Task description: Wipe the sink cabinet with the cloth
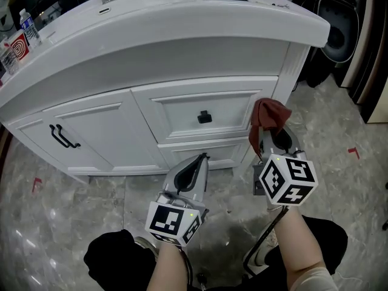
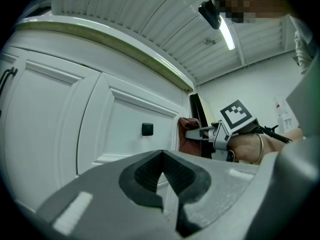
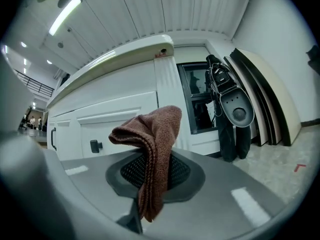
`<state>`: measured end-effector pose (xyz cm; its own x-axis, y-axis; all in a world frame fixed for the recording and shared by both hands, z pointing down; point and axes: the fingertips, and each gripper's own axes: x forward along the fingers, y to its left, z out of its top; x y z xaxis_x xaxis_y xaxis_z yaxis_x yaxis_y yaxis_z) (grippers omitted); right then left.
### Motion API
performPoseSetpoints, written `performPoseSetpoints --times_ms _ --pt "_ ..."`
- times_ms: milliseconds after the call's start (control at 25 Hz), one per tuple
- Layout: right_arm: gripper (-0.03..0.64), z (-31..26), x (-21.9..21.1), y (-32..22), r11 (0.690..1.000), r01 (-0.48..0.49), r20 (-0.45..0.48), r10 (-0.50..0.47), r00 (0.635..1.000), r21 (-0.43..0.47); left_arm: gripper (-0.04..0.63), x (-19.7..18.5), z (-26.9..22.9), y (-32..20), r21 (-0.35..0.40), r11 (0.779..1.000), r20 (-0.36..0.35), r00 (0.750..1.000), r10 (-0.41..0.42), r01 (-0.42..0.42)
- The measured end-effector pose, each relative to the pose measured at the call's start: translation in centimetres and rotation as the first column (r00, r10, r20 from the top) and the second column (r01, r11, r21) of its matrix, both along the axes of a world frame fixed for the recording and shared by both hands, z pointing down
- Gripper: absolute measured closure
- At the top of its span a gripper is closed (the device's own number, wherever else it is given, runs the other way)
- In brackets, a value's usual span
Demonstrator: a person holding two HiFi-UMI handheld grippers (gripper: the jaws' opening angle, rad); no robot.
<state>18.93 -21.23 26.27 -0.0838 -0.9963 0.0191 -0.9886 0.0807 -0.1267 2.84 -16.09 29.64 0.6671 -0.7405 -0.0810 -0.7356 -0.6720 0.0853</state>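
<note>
The white sink cabinet (image 1: pixel 109 126) stands in front of me, with a drawer and its black knob (image 1: pixel 205 117) at the middle. My right gripper (image 1: pixel 274 139) is shut on a reddish-brown cloth (image 1: pixel 267 119), held close in front of the cabinet's right end beside the drawer. In the right gripper view the cloth (image 3: pixel 152 149) droops folded over the closed jaws. My left gripper (image 1: pixel 195 168) is shut with nothing in it, lower and to the left, below the drawer. The left gripper view shows the knob (image 2: pixel 147 129) and the cloth (image 2: pixel 189 136) further right.
A black door handle (image 1: pixel 62 136) is on the left cabinet door. Bottles (image 1: pixel 28 28) and small items sit on the countertop. Dark bags and boards (image 3: pixel 235 109) lean right of the cabinet. The floor (image 1: pixel 339 162) is grey marble tile with red marks.
</note>
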Motion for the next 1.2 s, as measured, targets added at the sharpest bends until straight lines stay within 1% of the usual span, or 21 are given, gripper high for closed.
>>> performPoseSetpoints --times_ms 80,160,320,400,560,800,920,1200 --pt "0.534 0.6 -1.0 0.4 0.999 0.036 0.013 -0.036 0.999 0.008 0.595 -0.2 0.3 0.3 0.007 1.0 0.028 1.0 -0.002 0.002" --pt "0.534 1.5 -2.7 0.7 0.997 0.079 0.011 -0.079 0.997 0.01 0.595 -0.9 0.6 0.4 0.013 1.0 0.05 0.998 -0.023 0.022" --pt "0.534 3.0 -8.1 0.6 0.981 0.196 0.012 -0.196 0.981 -0.006 0.595 -4.0 1.0 0.1 0.013 0.996 0.05 0.995 -0.089 0.089" --pt "0.534 3.8 -11.2 0.5 0.965 0.262 0.031 -0.261 0.965 -0.017 0.595 -5.9 1.3 -0.3 0.004 0.992 0.051 0.991 -0.126 0.126" --pt "0.534 5.0 -17.0 0.2 0.928 0.371 0.025 -0.371 0.928 -0.028 0.595 -9.3 1.3 -0.5 -0.02 0.981 0.037 0.981 -0.19 0.191" --pt "0.534 5.4 -23.8 -0.9 0.879 0.476 0.069 -0.474 0.878 -0.012 0.595 -12.6 1.8 -0.9 -0.034 0.969 0.028 0.97 -0.242 0.243" --pt "0.534 5.6 -25.5 -1.6 0.865 0.501 0.076 -0.498 0.864 -0.018 0.595 -13.5 1.4 -1.2 -0.028 0.967 0.027 0.968 -0.251 0.252" --pt "0.532 5.8 -25.1 -3.1 0.872 0.488 0.103 -0.484 0.869 -0.022 0.595 -14.5 1.5 -2.3 -0.03 0.961 0.018 0.961 -0.275 0.275"
